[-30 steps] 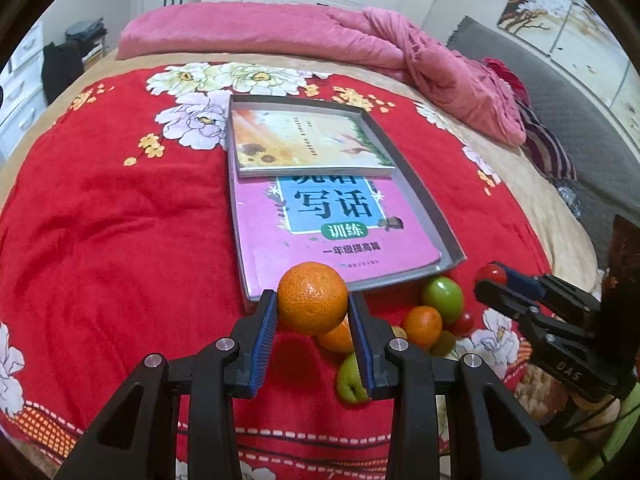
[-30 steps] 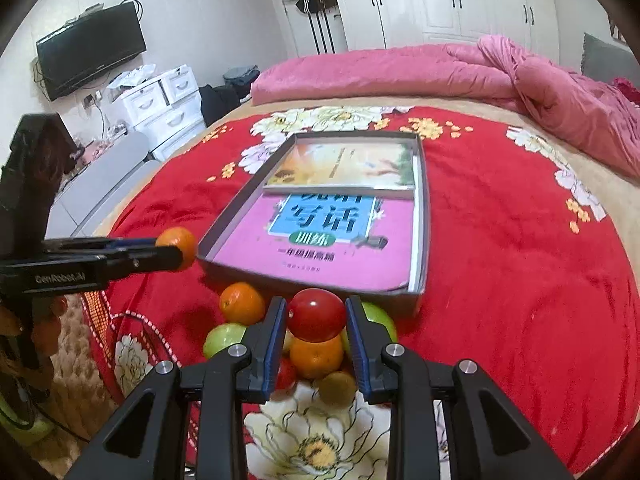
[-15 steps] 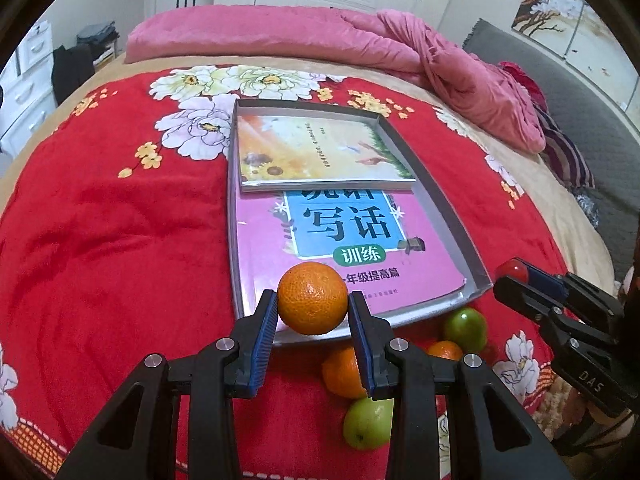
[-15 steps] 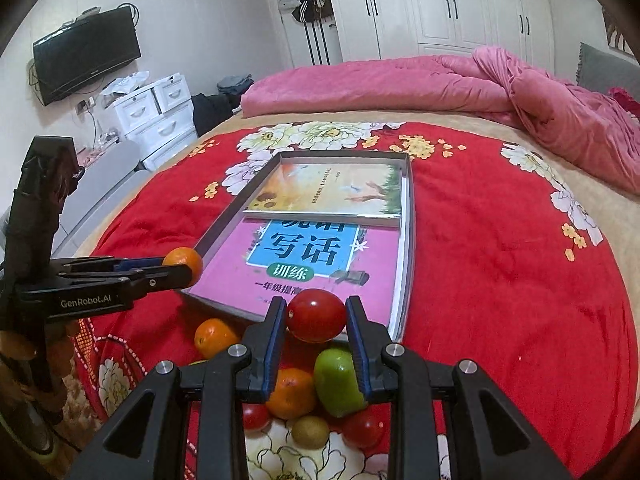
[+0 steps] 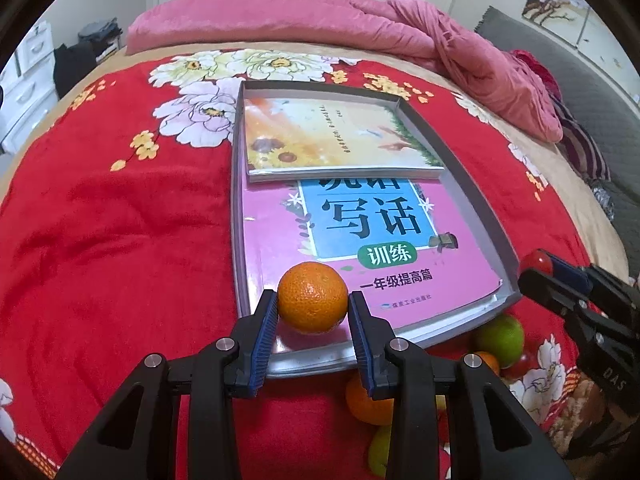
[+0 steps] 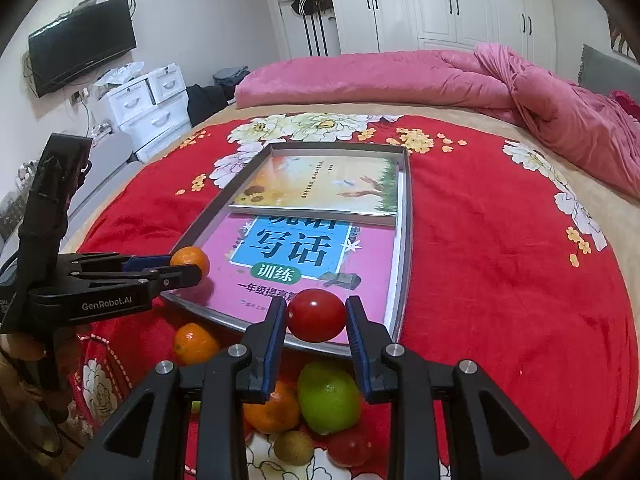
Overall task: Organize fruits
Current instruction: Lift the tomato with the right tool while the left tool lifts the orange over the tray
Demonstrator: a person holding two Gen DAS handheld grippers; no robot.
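My left gripper (image 5: 313, 310) is shut on an orange mandarin (image 5: 313, 297) and holds it over the near left corner of the grey tray (image 5: 476, 196). It also shows in the right wrist view (image 6: 188, 266). My right gripper (image 6: 316, 320) is shut on a red tomato (image 6: 316, 314) over the tray's near edge (image 6: 406, 240); it shows at the right of the left wrist view (image 5: 538, 266). Several loose fruits lie on the red blanket in front of the tray: a green one (image 6: 329, 398), oranges (image 6: 195, 343), a kiwi (image 6: 293, 447), a red tomato (image 6: 350, 449).
Two books lie in the tray: a pink one (image 5: 360, 248) near, a yellow one (image 5: 332, 140) overlapping it at the far end. A pink duvet (image 6: 400, 80) is bunched at the back and right. White drawers (image 6: 144, 104) and a TV (image 6: 84, 44) stand left.
Both grippers have moved forward and up with their fruits, from above the fruit pile to over the tray's near edge. Both remain shut on their fruits.
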